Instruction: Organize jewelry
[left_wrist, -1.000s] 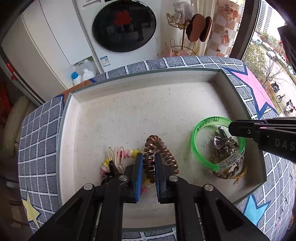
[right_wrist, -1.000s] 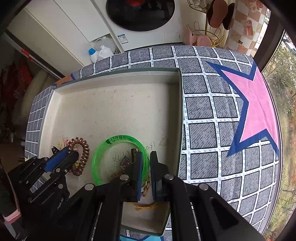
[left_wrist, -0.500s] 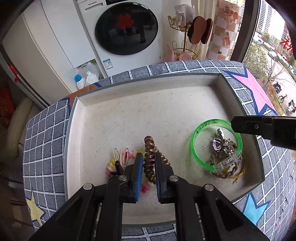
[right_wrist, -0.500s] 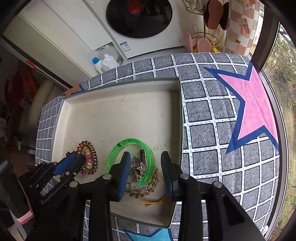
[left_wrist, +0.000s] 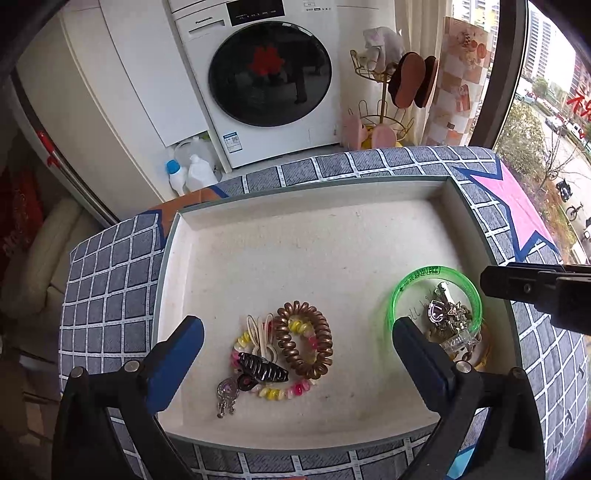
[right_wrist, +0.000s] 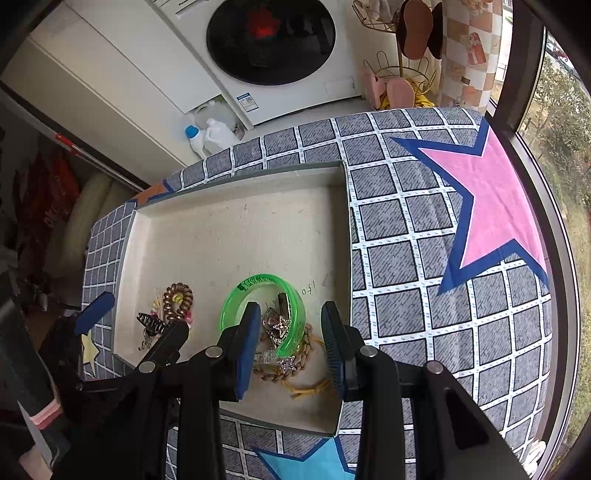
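inside tray (left_wrist: 177, 258): translucent green bangle (left_wrist: 406, 291), coiled copper hair tie (left_wrist: 306, 339); both tools wide, empty.

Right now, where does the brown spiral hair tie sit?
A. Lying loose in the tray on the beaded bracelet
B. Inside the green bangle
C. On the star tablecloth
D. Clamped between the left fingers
A: the brown spiral hair tie lies free in the tray over the beaded bracelet, while the left gripper is wide open.

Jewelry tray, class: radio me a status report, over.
Left gripper open, right gripper open. Coil tie and green bangle lie in tray. Nothing blocking.
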